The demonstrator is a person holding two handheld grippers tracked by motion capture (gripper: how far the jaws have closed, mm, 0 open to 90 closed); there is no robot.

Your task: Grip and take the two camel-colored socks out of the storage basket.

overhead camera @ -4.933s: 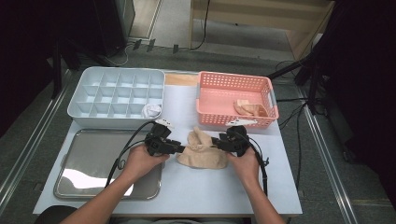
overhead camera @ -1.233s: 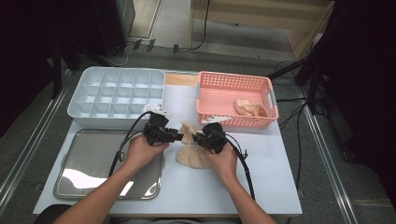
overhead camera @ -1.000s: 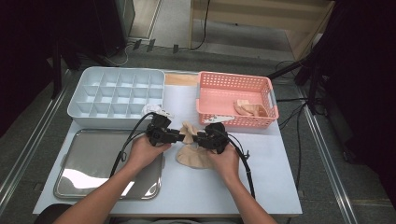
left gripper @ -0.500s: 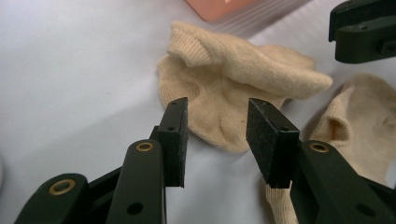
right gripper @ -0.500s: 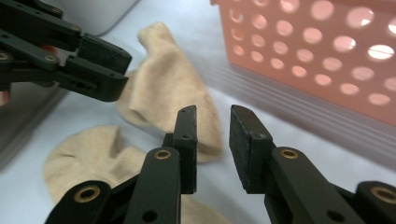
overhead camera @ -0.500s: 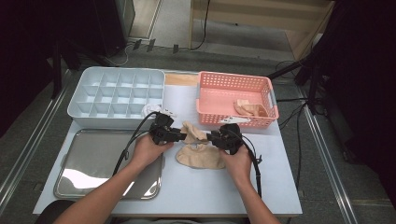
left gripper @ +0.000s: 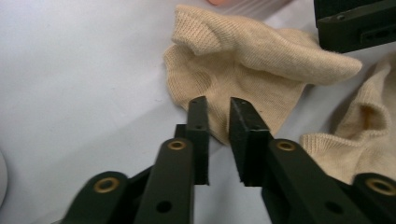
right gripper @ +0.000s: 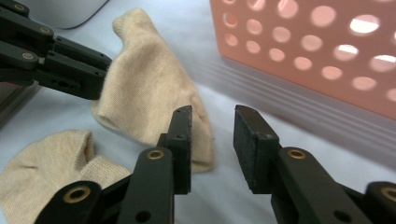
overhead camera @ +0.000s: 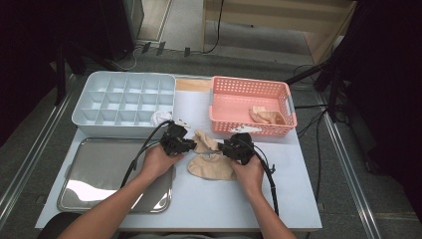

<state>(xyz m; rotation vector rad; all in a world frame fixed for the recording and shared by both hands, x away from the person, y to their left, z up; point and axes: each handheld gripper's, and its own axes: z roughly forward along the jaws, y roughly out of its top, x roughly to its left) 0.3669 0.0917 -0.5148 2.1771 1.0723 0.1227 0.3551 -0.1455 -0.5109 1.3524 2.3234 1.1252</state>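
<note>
**Two socks on the table, and the left tongs have just nipped one**

One change matters here. The left gripper (left gripper: 218, 105) has just been closing its jaws, and they now stand narrow at the near hem of the upper sock (left gripper: 243, 60). A slit still shows between the pads in the left gripper view. In the right gripper view, though, that sock stands up from the table like a small tent hanging from the left tips, so it seems pinched there rather than merely touched.

The right gripper (right gripper: 212, 114) has just been opening. Its jaws stand about half apart with nothing between them, and the sock's far edge lies just beside its left pad.

Both hands sit much where they were half a second ago, in front of the pink basket (overhead camera: 249, 127). The upper sock lies between the two grippers on the white table (overhead camera: 298, 199), overlapping the lower sock (overhead camera: 211, 168), which lies flat nearer the person. More beige socks (overhead camera: 266, 115) lie in the basket.

For the work, which looks like pairing or folding the socks, this probably means the grip has passed from right to left. The left now anchors one end, and the right is free to take a new hold. The thin hem could slip out if the left pulls before the right bites.
</note>
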